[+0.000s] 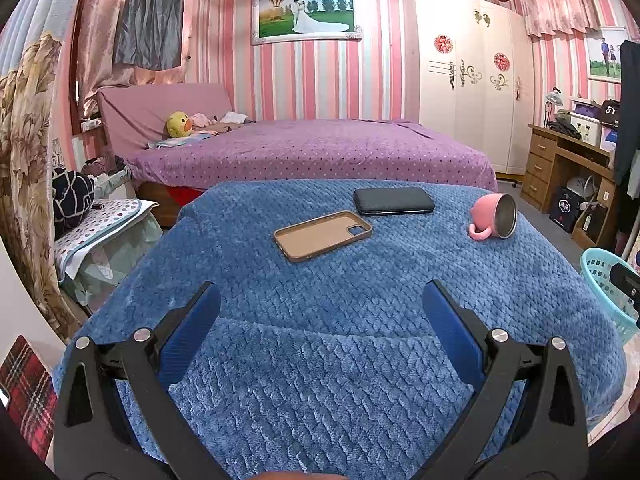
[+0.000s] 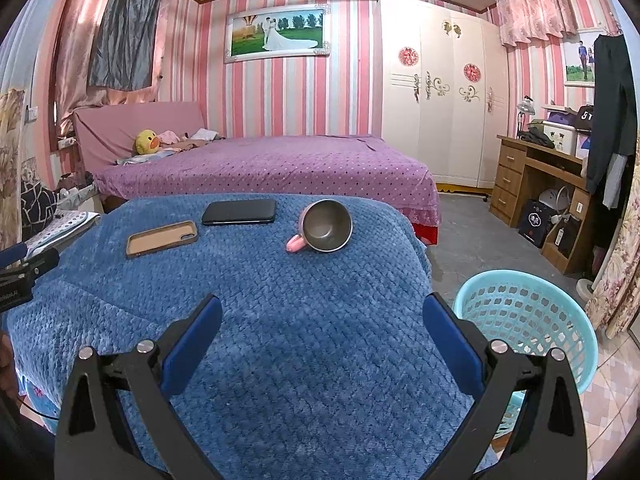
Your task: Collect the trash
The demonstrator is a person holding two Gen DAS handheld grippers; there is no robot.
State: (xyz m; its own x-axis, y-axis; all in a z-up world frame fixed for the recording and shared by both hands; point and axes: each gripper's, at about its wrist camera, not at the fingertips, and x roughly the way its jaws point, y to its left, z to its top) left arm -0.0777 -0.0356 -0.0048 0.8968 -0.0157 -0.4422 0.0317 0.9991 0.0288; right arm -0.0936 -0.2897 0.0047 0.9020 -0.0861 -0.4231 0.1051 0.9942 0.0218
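Note:
On the blue blanket-covered table [image 1: 320, 340] [image 2: 280, 320] lie a tan phone case [image 1: 322, 235] [image 2: 161, 239], a black phone [image 1: 394, 201] [image 2: 239, 212] and a pink mug on its side [image 1: 494, 216] [image 2: 324, 226]. A teal plastic basket [image 2: 528, 320] [image 1: 608, 288] stands on the floor at the table's right. My left gripper [image 1: 320, 296] is open and empty above the near part of the table. My right gripper [image 2: 322, 308] is open and empty near the table's right edge, beside the basket. The mug's steel opening faces the right wrist view.
A purple bed [image 1: 312, 148] [image 2: 272, 164] stands behind the table. A white wardrobe [image 1: 468, 72] and a wooden desk [image 2: 536, 184] are at the right. A cluttered side stand [image 1: 100, 232] is at the left. Grey floor [image 2: 468, 232] lies between bed and desk.

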